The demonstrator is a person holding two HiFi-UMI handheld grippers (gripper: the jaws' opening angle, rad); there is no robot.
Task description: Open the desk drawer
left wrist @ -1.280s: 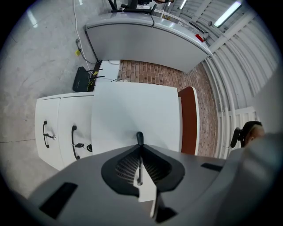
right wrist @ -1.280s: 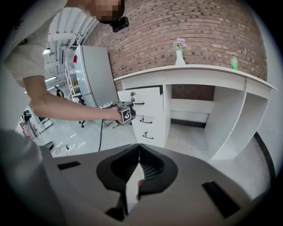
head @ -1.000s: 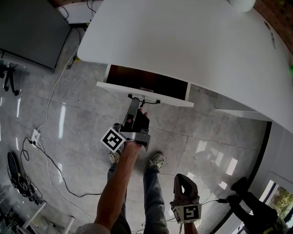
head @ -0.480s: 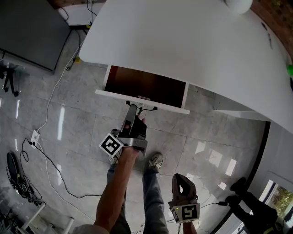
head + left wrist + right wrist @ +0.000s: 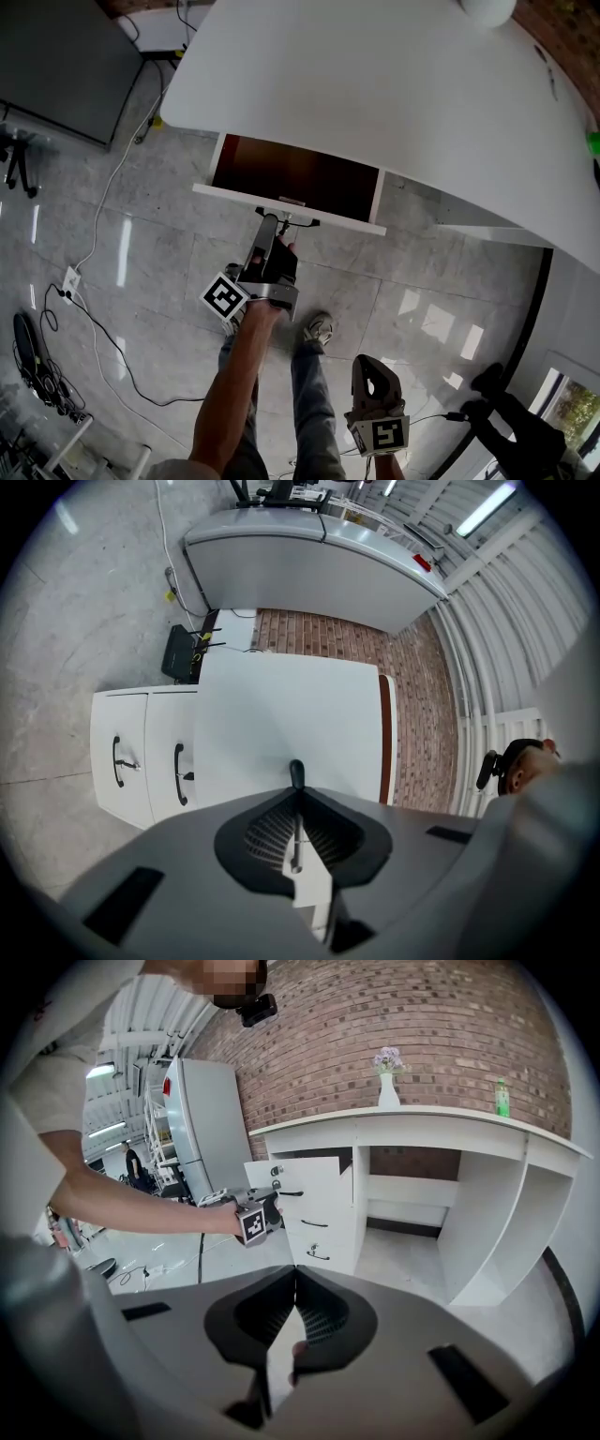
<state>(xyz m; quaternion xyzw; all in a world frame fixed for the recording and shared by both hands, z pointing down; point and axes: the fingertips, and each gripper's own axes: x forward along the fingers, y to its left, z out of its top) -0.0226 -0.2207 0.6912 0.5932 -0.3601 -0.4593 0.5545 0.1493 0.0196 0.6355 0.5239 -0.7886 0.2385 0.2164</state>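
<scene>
The top drawer (image 5: 292, 174) of the white desk (image 5: 394, 84) stands pulled out, and its dark brown inside shows. A black bar handle (image 5: 287, 218) sits on its white front (image 5: 328, 217). My left gripper (image 5: 274, 225) reaches level to that handle and is shut on it. In the left gripper view the handle (image 5: 296, 772) sticks out between the closed jaws of the left gripper (image 5: 296, 789). My right gripper (image 5: 373, 367) hangs low near the person's legs, away from the desk. In the right gripper view the right gripper (image 5: 295, 1274) has its jaws together with nothing in them.
Two shut lower drawers (image 5: 150, 761) with black handles sit below the open one. A vase (image 5: 387, 1080) and a green bottle (image 5: 502, 1098) stand on the desk. Cables (image 5: 94, 319) cross the tiled floor at left. A dark cabinet (image 5: 56, 66) stands far left. The person's shoes (image 5: 321, 330) are below the drawer.
The drawer has slid further out from under the desk top. My left gripper moved back with the handle toward the person. The right gripper kept still.
</scene>
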